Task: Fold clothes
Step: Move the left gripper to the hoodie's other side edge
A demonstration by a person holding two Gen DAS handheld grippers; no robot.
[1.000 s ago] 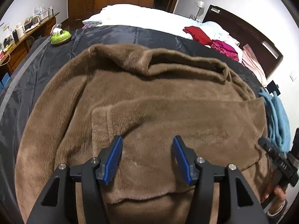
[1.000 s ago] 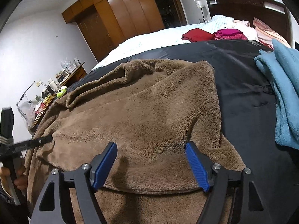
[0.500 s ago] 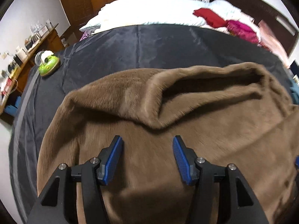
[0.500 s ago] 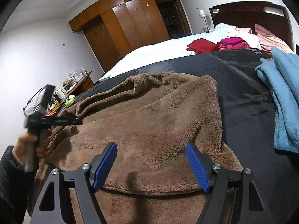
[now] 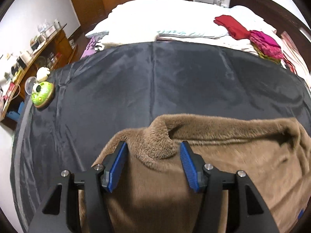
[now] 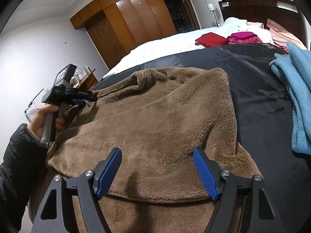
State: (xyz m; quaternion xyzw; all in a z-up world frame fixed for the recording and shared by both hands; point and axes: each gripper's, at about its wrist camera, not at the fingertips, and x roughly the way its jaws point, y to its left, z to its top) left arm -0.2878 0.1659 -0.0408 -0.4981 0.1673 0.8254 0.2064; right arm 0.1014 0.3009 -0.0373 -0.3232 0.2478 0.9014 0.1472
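A brown fleece garment [image 5: 233,155] lies spread on the dark bed cover [image 5: 155,77]. My left gripper [image 5: 153,151] is open at the garment's far edge. A raised fold of fleece sits between its blue pads, which do not squeeze it. In the right wrist view the same left gripper [image 6: 87,98] shows at the garment's far left corner, held by a hand [image 6: 44,116] in a dark sleeve. My right gripper [image 6: 157,155] hovers open over the near part of the fleece [image 6: 165,116], close to a folded-over hem, with nothing gripped.
A blue garment [image 6: 297,97] lies on the cover at the right. Red clothes [image 5: 231,26] and magenta clothes [image 5: 266,44] sit on the white bedding beyond. A green toy [image 5: 41,95] rests on the cover's left corner, by a cluttered wooden desk [image 5: 38,54].
My left gripper has travelled across the fleece from its middle to its far edge, so the raised fold now sits between its pads. The right gripper has stayed put.
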